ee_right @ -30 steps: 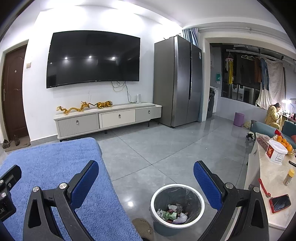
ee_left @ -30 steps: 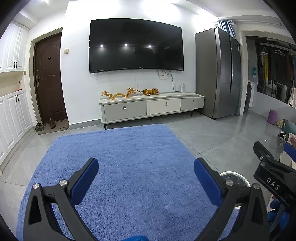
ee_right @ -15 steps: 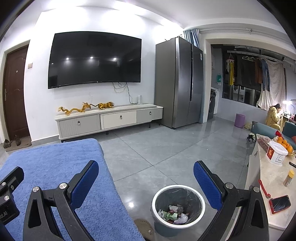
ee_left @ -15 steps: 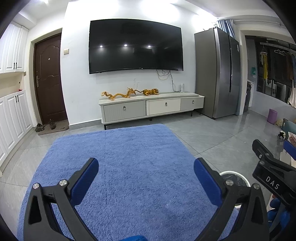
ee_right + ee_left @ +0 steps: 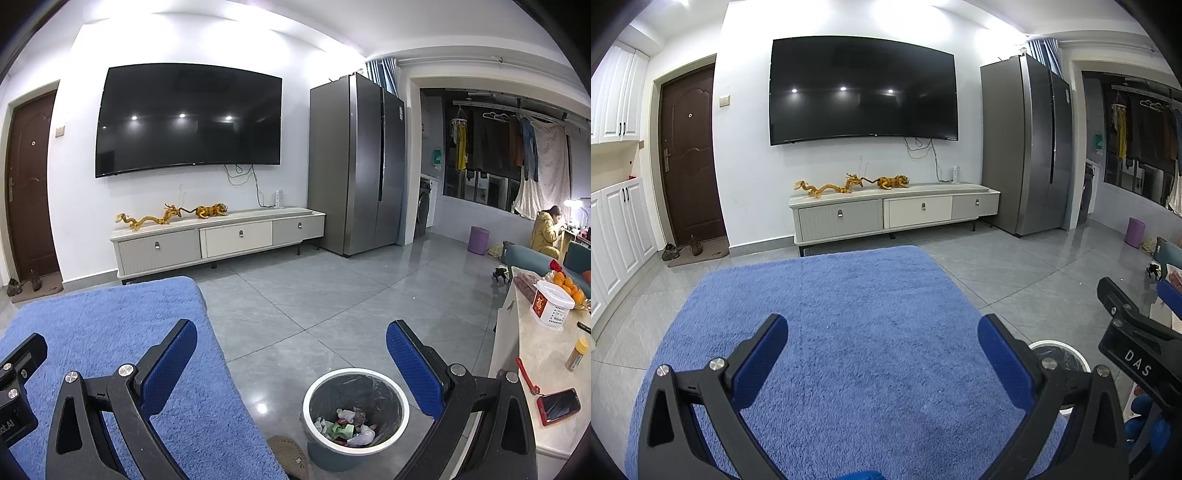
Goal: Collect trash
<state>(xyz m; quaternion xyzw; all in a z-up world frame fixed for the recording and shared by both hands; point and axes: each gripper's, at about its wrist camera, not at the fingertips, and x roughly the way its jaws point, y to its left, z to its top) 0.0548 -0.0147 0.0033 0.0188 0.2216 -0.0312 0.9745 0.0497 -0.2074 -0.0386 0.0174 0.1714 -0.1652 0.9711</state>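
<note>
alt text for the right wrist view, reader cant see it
Open right tongs hang empty above a lined trash bin holding crumpled scraps, on grey tile beside a blue rug. Behind are a wall TV and a steel fridge.

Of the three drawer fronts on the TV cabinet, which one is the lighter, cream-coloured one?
The middle drawer on the TV cabinet. It is cream white, while the left drawer and the right drawer beside it are both grey.

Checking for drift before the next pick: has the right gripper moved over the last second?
Yes, slightly. In the right wrist view the TV and trash bin have slid rightward, so the right gripper has turned a little left.
</note>
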